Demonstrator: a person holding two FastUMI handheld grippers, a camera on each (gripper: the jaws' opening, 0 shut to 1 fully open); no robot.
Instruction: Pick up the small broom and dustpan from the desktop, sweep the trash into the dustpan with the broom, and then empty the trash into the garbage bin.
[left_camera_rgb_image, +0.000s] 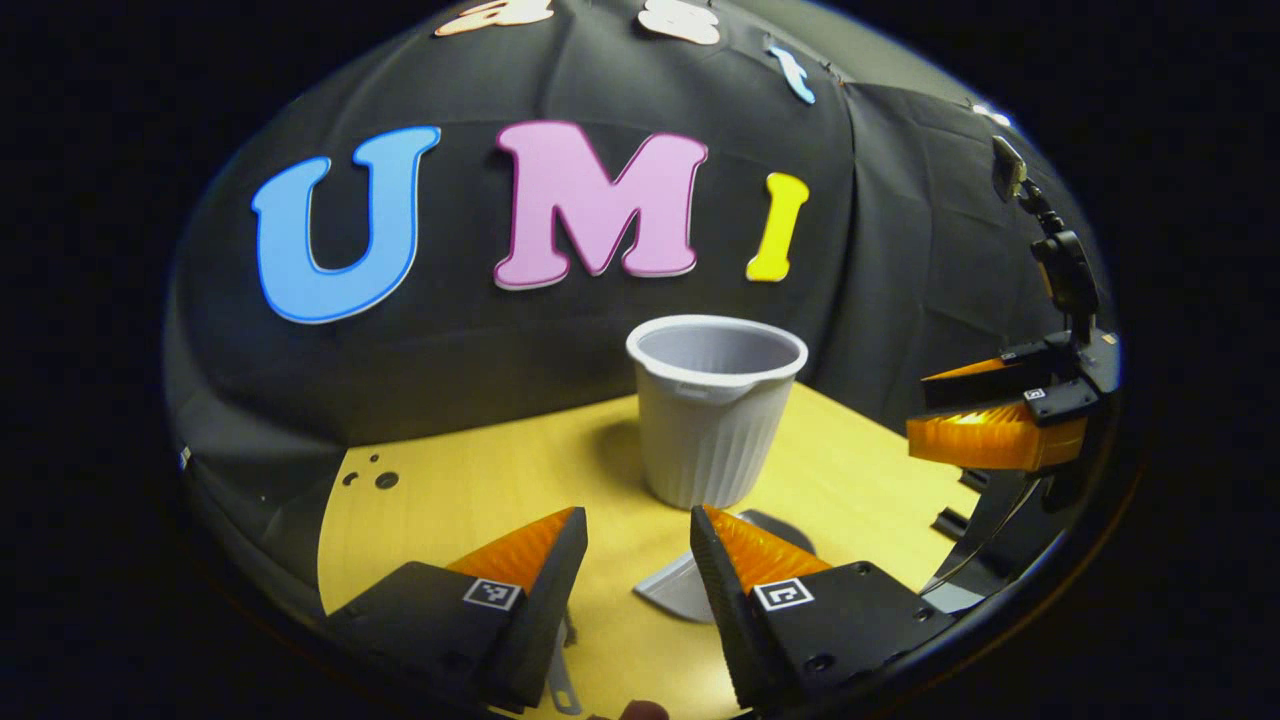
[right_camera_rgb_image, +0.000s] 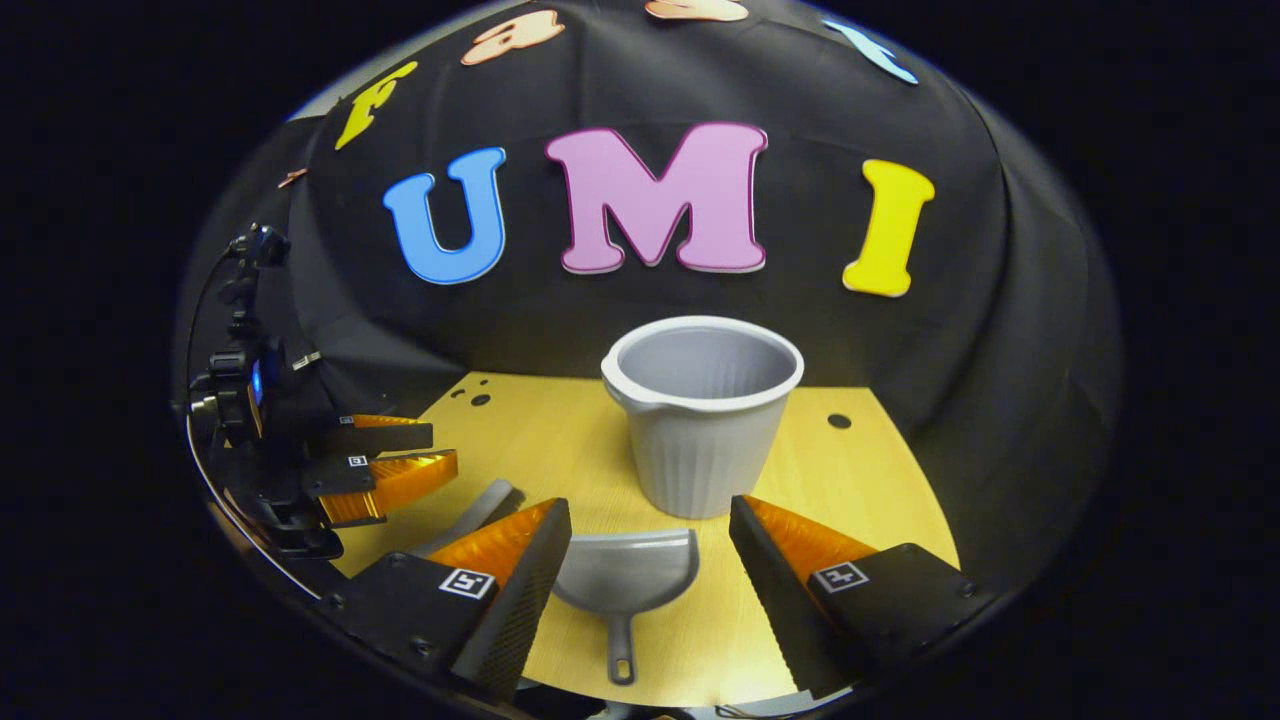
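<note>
While both grippers gape empty, bin (right_camera_rgb_image: 702, 415) behind dustpan (right_camera_rgb_image: 628, 578), on desktop (right_camera_rgb_image: 860, 480).

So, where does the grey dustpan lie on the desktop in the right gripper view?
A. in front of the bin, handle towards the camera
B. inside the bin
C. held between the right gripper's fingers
A: the dustpan lies flat on the desktop before the grey garbage bin, handle nearest the camera, untouched.

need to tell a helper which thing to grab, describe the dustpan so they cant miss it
Start at the yellow desktop and find the tall ribbed garbage bin standing near its middle. Just in front of the bin lies the dustpan: a flat grey scoop with a thin handle pointing away from the bin, low and shallow where the bin is upright.
</note>
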